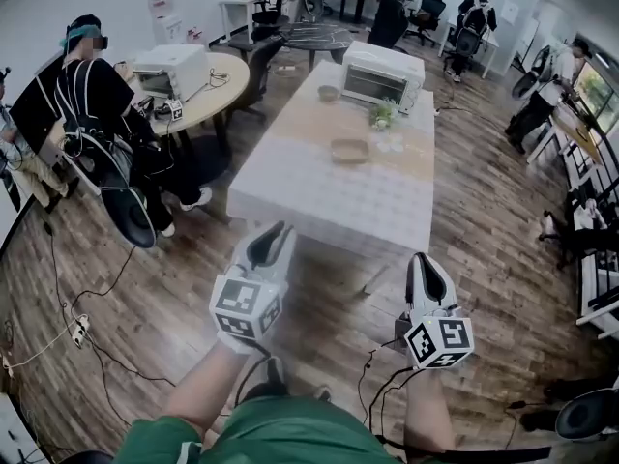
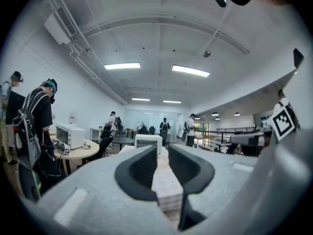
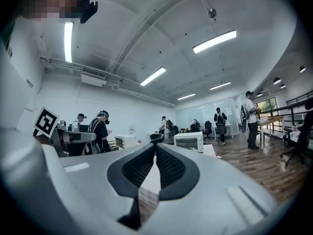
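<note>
Two grippers hang over the wood floor [image 1: 184, 288], just short of a long table [image 1: 329, 206] covered in white cloth. The left gripper [image 1: 276, 238] has its jaws a little apart, with nothing between them but the table seen through the gap. The right gripper [image 1: 424, 267] has its jaws closed tip to tip on nothing.

The nearest thing on the table is a shallow tan tray [image 1: 350, 150]. It lies flat by itself near the middle of the table, well apart from both grippers. It looks empty, stiff and light, so it should lift easily. Its low rim gives little to pinch, and a grip across the rim on one of the long sides looks safest, since a corner hold might let it tip.

Past the tray are a small plant [image 1: 383, 114] and a bowl [image 1: 329, 93], then a white toaster oven [image 1: 382, 73] at the far end. To the left, a person [image 1: 92, 95] stands by a round table [image 1: 227, 85].
</note>
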Demonstrator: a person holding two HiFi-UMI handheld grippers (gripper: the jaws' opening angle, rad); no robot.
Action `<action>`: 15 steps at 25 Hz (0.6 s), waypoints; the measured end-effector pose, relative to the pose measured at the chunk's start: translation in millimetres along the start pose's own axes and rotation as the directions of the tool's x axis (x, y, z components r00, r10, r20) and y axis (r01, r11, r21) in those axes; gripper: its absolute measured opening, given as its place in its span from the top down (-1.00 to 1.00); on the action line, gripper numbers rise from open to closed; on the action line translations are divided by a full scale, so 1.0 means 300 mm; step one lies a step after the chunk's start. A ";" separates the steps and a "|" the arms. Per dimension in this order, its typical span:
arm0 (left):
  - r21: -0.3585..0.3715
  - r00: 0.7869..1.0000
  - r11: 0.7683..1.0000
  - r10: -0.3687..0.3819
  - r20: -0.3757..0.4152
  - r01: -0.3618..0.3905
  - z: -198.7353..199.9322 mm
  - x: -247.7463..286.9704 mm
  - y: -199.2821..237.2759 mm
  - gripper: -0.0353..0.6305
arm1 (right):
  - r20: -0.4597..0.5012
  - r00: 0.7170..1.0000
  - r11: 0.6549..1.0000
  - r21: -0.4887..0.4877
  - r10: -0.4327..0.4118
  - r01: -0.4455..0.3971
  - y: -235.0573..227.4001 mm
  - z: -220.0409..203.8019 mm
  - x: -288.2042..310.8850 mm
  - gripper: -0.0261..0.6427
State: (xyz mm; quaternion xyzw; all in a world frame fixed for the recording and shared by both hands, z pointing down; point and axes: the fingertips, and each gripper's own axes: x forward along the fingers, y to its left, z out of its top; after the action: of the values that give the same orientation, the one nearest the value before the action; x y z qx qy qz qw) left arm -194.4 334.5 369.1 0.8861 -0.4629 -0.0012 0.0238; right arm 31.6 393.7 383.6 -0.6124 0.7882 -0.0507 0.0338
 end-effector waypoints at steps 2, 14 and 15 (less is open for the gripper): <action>0.023 1.000 1.000 -0.010 0.021 0.009 0.033 0.021 0.052 0.66 | 0.008 1.000 1.000 0.001 -0.015 0.015 0.015 0.022 0.051 0.88; 0.011 0.999 0.999 -0.041 0.036 0.041 0.052 0.120 0.384 0.42 | 0.026 0.988 0.984 -0.086 -0.154 0.156 0.109 0.072 0.274 0.43; 0.007 0.999 0.999 -0.039 0.034 0.039 0.048 0.124 0.408 0.42 | 0.023 0.987 0.983 -0.091 -0.160 0.161 0.113 0.069 0.286 0.44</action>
State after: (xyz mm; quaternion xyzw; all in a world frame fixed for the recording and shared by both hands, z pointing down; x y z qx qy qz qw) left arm -273.8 233.5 360.7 0.8949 -0.4459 -0.0156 0.0131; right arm -20.0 318.0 359.8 -0.6753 0.7374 -0.0120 0.0074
